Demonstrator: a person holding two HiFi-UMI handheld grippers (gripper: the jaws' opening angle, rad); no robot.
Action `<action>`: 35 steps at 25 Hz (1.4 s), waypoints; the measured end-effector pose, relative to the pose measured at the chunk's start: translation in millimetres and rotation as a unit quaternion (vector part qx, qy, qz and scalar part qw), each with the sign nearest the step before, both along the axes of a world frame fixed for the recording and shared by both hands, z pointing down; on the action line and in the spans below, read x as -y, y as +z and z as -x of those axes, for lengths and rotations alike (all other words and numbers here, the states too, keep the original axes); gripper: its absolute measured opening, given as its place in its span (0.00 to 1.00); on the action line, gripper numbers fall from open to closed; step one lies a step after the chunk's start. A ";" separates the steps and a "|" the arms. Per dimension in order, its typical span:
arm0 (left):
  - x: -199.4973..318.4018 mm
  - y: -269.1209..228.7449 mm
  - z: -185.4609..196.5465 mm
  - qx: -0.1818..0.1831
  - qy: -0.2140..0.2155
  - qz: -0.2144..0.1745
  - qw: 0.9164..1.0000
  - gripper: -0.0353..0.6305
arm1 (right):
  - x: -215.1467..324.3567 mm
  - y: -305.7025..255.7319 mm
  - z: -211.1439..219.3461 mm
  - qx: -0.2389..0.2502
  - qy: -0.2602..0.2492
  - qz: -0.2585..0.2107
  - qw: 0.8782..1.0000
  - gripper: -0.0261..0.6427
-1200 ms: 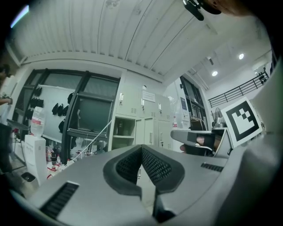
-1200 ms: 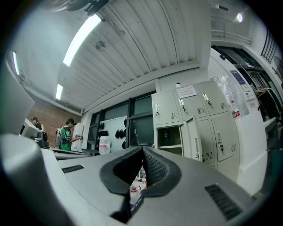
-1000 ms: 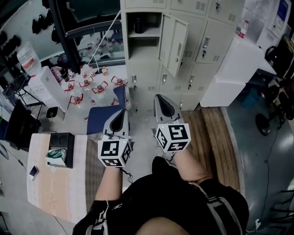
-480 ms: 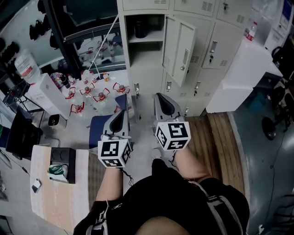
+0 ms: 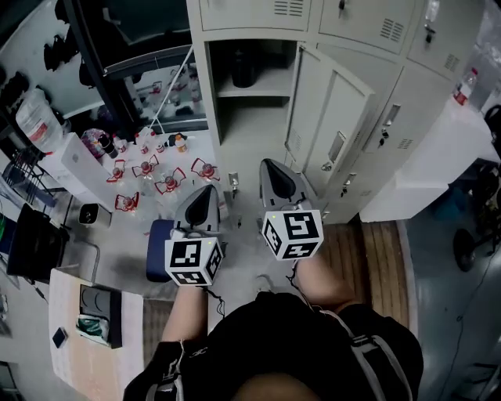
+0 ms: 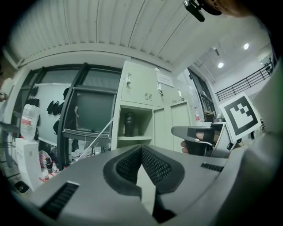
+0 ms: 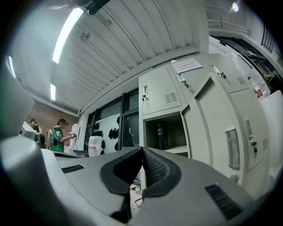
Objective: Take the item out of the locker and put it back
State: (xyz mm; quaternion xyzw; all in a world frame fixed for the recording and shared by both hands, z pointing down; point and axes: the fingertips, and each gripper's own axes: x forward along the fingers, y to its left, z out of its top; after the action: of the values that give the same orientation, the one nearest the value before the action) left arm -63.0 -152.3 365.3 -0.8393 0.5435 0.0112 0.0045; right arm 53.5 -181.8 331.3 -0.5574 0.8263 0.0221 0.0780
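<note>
- Person [image 5: 301, 345]: dark clothing, at 6 o'clock in the head view, with both forearms reaching toward 12 o'clock.
- Left gripper [image 6: 141, 148]: jaws clenched, tips touching, nothing between them. It sits at 9 o'clock of its partner and points toward 12 o'clock.
- Right gripper [image 7: 142, 149]: jaws likewise clenched and empty. It is apart from the left one, with its tip slightly further toward 12 o'clock.
- Table [image 5: 94, 368]: pale top at 8 o'clock, carrying a black tray [image 5: 95, 301].
- Blue seat [image 5: 159, 244]: on the floor at 9 o'clock of the left gripper, near it.
- Small bottles [image 5: 168, 182]: red-fitted, clustered on the floor at 11 o'clock.
- Locker [image 5: 243, 14]: pale bank of compartments at 12 o'clock, with one compartment open.
- Door [image 5: 333, 133]: swung out toward 1 o'clock, beyond the right gripper's tip.
- Bottle [image 5: 244, 70]: dark, upright on the shelf inside the open compartment, at 12 o'clock and well apart from both grippers.
</note>
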 end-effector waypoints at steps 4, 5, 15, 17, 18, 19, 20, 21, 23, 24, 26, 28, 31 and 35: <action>65.9 -3.8 -17.8 0.006 -0.003 0.007 1.000 0.07 | 66.8 -3.2 -13.9 -0.002 -0.001 0.006 1.000 0.06; 78.8 -4.5 -20.7 0.007 -0.004 0.008 1.000 0.07 | 80.5 -3.2 -17.0 -0.002 -0.001 0.008 1.000 0.06; 158.3 -11.6 -18.1 0.009 -0.013 0.009 1.000 0.07 | 162.8 -8.4 -17.5 -0.003 -0.004 0.010 1.000 0.06; 167.6 -12.0 -13.7 0.010 -0.010 0.008 1.000 0.07 | 173.8 -10.4 -14.6 0.000 0.003 0.008 1.000 0.06; 171.9 -12.2 -11.4 0.011 -0.007 0.008 1.000 0.07 | 179.1 -12.1 -13.6 0.001 0.009 0.005 1.000 0.06; 176.5 -12.8 -8.9 0.011 -0.005 0.007 1.000 0.07 | 184.7 -14.5 -12.7 0.001 0.015 0.002 1.000 0.06; 181.2 -13.9 -5.9 0.012 -0.004 0.005 1.000 0.07 | 190.6 -17.2 -11.8 0.001 0.022 -0.001 1.000 0.06; 185.7 -15.2 -2.3 0.011 -0.004 0.004 1.000 0.07 | 196.1 -19.7 -10.4 0.000 0.028 -0.004 1.000 0.06; 192.6 -17.9 5.4 0.008 -0.005 -0.001 1.000 0.07 | 205.4 -24.4 -7.8 -0.004 0.041 -0.012 0.999 0.06; 195.9 -19.1 9.0 0.007 -0.005 -0.003 1.000 0.07 | 209.8 -27.2 -6.9 -0.005 0.048 -0.017 0.999 0.06; 202.6 -19.8 15.7 0.004 -0.007 -0.004 1.000 0.07 | 218.6 -34.6 -3.2 -0.004 0.052 -0.032 0.998 0.05; 207.9 -19.0 21.5 0.001 -0.009 -0.004 1.000 0.07 | 228.2 -41.7 5.7 -0.006 0.037 -0.045 0.998 0.47; 213.3 -19.5 30.3 -0.001 -0.014 -0.006 1.000 0.07 | 247.4 -50.2 14.5 -0.015 0.036 -0.048 0.998 0.67; 218.9 -19.6 42.1 -0.002 -0.021 -0.007 1.000 0.07 | 276.5 -59.8 22.9 -0.022 0.041 -0.036 0.998 0.73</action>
State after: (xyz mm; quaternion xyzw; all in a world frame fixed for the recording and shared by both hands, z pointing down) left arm -105.1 -371.2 345.7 -0.8276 0.5611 0.0165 0.0090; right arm 30.5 -458.3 271.5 -0.5872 0.8027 0.0673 0.0788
